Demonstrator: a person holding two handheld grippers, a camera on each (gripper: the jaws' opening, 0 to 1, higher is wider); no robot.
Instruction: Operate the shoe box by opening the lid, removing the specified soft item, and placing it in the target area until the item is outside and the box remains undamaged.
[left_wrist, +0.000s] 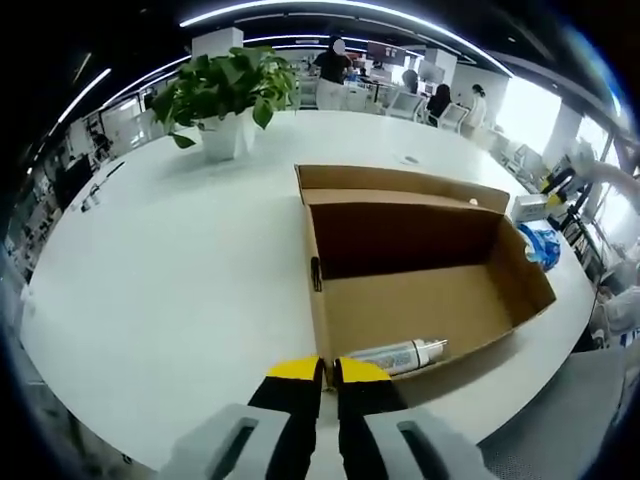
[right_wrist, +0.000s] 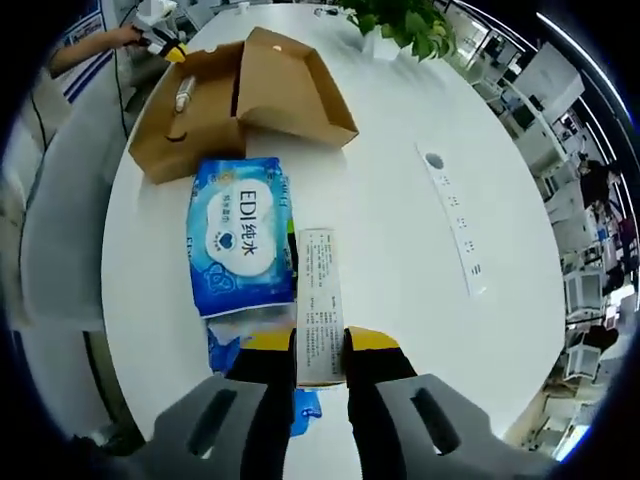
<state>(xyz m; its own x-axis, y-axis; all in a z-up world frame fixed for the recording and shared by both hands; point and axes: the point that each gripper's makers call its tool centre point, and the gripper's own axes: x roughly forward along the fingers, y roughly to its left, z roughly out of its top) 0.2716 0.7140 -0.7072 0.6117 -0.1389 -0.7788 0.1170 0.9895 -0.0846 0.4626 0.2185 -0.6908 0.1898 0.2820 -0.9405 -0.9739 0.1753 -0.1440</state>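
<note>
The brown shoe box (left_wrist: 420, 300) lies on the white table with its lid (left_wrist: 400, 185) folded back. Inside, against the near wall, lies a white tube (left_wrist: 397, 354). My left gripper (left_wrist: 328, 372) is shut with nothing in it, just outside that near wall. In the right gripper view the box (right_wrist: 205, 115) is at the far left, with the tube (right_wrist: 183, 92) in it and the left gripper (right_wrist: 168, 45) at its far end. A blue soft wipes pack (right_wrist: 240, 235) rests on the table outside the box. Beside it, my right gripper (right_wrist: 320, 345) is shut on a slim white carton (right_wrist: 318, 290).
A potted plant (left_wrist: 228, 95) stands at the back of the table (left_wrist: 180, 260). The blue pack (left_wrist: 541, 243) and a small white box (left_wrist: 535, 205) lie beyond the shoe box. A cable strip (right_wrist: 455, 215) runs along the table. A person's sleeve (right_wrist: 75, 50) is near the left gripper.
</note>
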